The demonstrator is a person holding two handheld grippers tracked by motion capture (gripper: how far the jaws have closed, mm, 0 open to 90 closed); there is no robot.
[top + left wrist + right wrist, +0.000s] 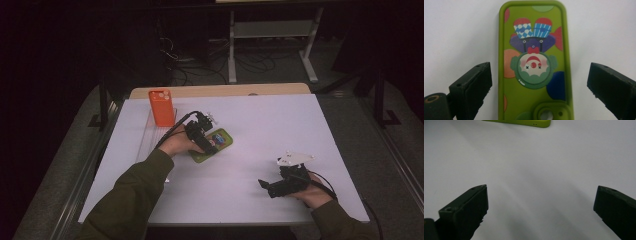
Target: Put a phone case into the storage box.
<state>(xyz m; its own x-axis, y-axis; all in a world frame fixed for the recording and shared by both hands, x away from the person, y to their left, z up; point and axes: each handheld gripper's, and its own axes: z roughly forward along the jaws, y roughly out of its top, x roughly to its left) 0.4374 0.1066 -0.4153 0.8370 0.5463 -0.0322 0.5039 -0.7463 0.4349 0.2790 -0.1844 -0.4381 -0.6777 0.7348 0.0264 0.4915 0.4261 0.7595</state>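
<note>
A lime-green phone case (pixel 226 137) printed with a cartoon clown lies flat on the white table (pixel 280 125), left of centre. My left gripper (pixel 209 145) hangs right over it, pointing down. In the left gripper view the case (pixel 534 62) runs up between the two black jaws of the left gripper (pixel 540 68), with a gap on each side, so nothing is gripped. My right gripper (pixel 267 187) rests near the front right edge, jaws wide apart. The right gripper (pixel 541 190) looks across bare table, with the case's edge (pixel 524 122) far off.
An orange phone case (pixel 161 107) stands upright at the back left on a clear plastic strip (pixel 147 135). A wooden board (pixel 220 91) borders the table's far edge. Beyond it are a metal stand and cables on a dark floor.
</note>
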